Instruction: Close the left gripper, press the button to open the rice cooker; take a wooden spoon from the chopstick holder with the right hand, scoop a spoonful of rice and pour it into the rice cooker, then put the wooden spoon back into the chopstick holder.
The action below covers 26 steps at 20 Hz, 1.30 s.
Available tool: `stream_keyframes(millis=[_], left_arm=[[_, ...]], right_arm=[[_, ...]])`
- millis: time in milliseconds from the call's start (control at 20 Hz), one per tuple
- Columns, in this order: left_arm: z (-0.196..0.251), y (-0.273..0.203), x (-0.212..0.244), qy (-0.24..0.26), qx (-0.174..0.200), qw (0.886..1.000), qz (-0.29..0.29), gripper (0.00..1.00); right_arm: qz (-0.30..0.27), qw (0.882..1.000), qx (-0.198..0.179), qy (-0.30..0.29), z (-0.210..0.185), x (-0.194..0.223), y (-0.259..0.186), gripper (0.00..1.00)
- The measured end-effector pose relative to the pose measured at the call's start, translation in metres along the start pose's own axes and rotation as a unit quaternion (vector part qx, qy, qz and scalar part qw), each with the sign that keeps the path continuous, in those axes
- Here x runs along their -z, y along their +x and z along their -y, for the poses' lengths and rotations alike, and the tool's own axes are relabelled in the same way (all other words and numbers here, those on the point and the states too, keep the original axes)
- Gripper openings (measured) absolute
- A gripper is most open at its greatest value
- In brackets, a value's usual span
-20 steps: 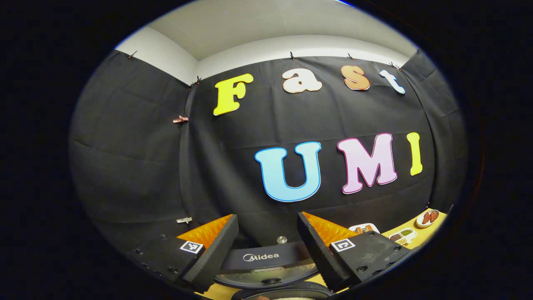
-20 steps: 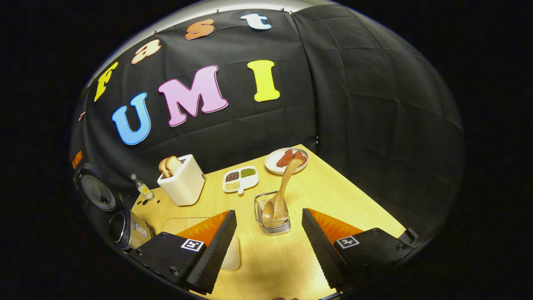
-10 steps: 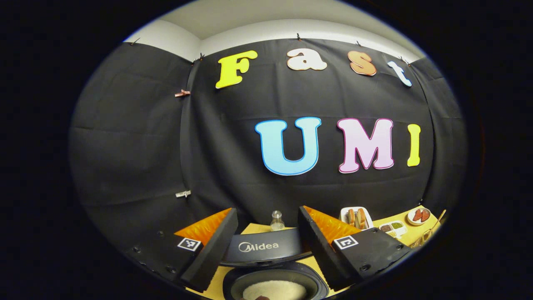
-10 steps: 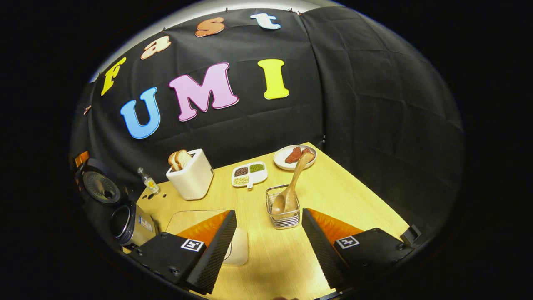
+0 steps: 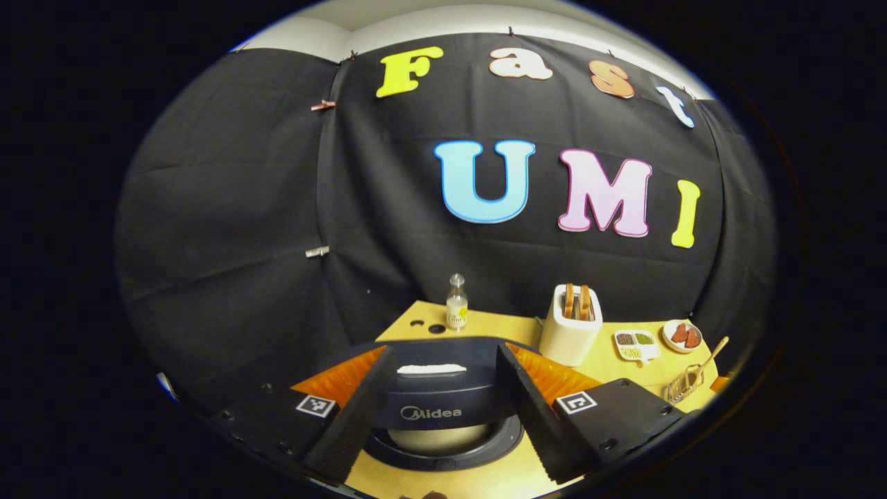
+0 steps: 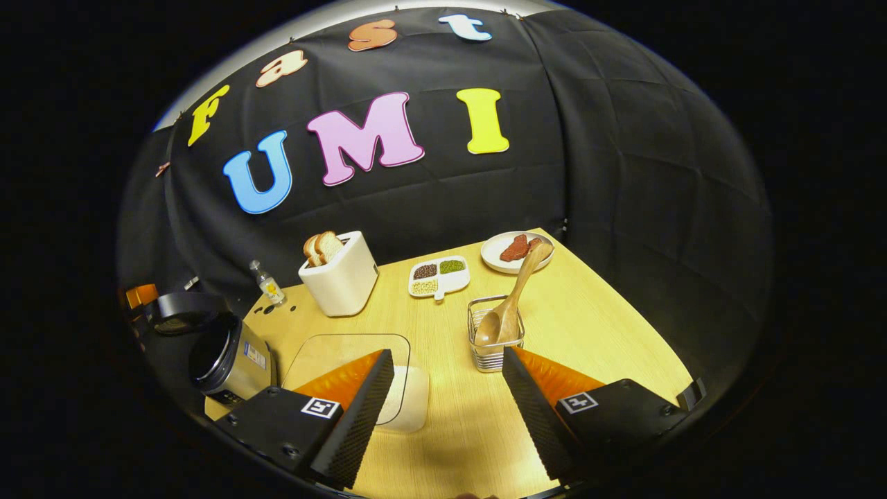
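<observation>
Two fingers of my left gripper (image 5: 443, 409) stand wide and empty before the rice cooker (image 5: 443, 416), lid up. My right gripper (image 6: 447, 416), wide and empty too, faces the wooden spoon (image 6: 509, 305) leaning in the chopstick holder (image 6: 493, 336); a skewed grab could tip that light holder.

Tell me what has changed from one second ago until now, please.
The left tool tipped down and backed off, so the rice cooker and more table show. The right tool drew back from the chopstick holder. Both stayed open; the wooden spoon stayed in its holder.
</observation>
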<state>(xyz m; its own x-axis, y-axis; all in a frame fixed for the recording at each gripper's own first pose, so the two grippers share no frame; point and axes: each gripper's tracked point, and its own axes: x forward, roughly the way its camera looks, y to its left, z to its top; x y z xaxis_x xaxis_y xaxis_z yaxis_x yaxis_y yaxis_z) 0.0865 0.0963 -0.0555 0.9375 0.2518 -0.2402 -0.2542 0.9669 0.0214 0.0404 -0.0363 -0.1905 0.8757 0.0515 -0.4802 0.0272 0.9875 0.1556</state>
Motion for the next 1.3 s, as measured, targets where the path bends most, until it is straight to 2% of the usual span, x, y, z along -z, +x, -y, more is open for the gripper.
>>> stream_keyframes(millis=[600, 650, 850, 1050, 1200, 1300], left_arm=[[-0.007, 0.016, 0.109, 0.012, 0.001, 0.998, -0.065, 0.99], [-0.007, 0.014, 0.107, 0.017, 0.002, 0.999, -0.046, 0.99], [-0.006, 0.016, 0.113, 0.013, 0.01, 0.999, -0.052, 1.0], [-0.006, 0.016, 0.112, 0.023, 0.012, 0.999, -0.032, 1.0], [0.0, 0.008, 0.106, 0.02, 0.029, 0.999, -0.042, 1.0], [0.007, -0.003, 0.089, 0.016, 0.041, 0.999, -0.018, 0.98]], right_arm=[[-0.015, 1.0, -0.016, -0.012, -0.001, 0.012, -0.007, 0.99], [-0.016, 1.0, -0.017, -0.013, 0.0, 0.013, -0.007, 0.99], [-0.019, 0.999, -0.02, -0.018, 0.0, 0.015, -0.01, 0.99], [-0.023, 0.999, -0.025, -0.019, -0.003, 0.018, -0.011, 0.99], [-0.011, 0.999, -0.027, -0.017, -0.008, 0.008, -0.015, 0.98], [0.007, 0.999, -0.029, -0.019, -0.011, -0.007, -0.018, 0.98]])
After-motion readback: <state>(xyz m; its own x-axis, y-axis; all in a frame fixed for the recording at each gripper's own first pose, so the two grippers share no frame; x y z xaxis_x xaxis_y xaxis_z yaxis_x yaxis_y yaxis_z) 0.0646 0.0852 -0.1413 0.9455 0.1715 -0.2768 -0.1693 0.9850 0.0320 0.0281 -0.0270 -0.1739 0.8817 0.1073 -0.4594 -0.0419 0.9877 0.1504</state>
